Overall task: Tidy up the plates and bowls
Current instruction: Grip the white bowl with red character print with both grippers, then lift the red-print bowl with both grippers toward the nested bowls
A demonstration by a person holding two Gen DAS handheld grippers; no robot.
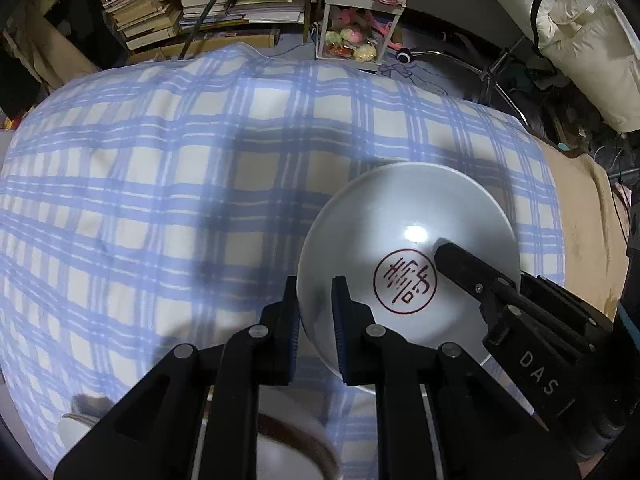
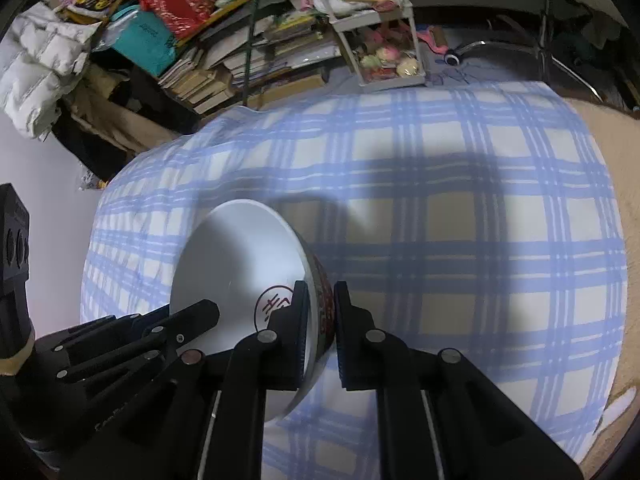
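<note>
Item: white porcelain bowl [image 1: 408, 248], red seal-style character printed in a ring at the bottom of the well, red and green pattern on the outer wall (seen from the right wrist view only). Location: on the blue-and-cream plaid blanket [image 1: 180, 184] that covers the table, toward its near right part in the left wrist view.

Hold: two-sided. Left tool [image 1: 316, 308] straddles the rim on one side, one pad outside the wall, one inside the well, jaws drawn in on the wall. Right tool [image 2: 321, 312] does the same on the opposite rim, inner pad beside the red mark, outer pad on the patterned wall; also closed on the bowl. Each tool appears in the other's view, reaching in across the well. Likely reason: a wide, slick bowl pinched at one rim point would swing; opposing pinches keep it level for a lift.

Orientation: mouth up, foot down. Round, so no long axis in plan; its axis of symmetry stands roughly vertical. The apparent tilt in the right wrist view may be lens distortion.

Also present: second vessel [image 1: 280, 448], pale with a brown rim band, blurred at the lower edge of the left view, partly hidden by the tool; type uncertain.

Background: stacked books [image 1: 208, 4], white wire rack [image 1: 352, 36].
</note>
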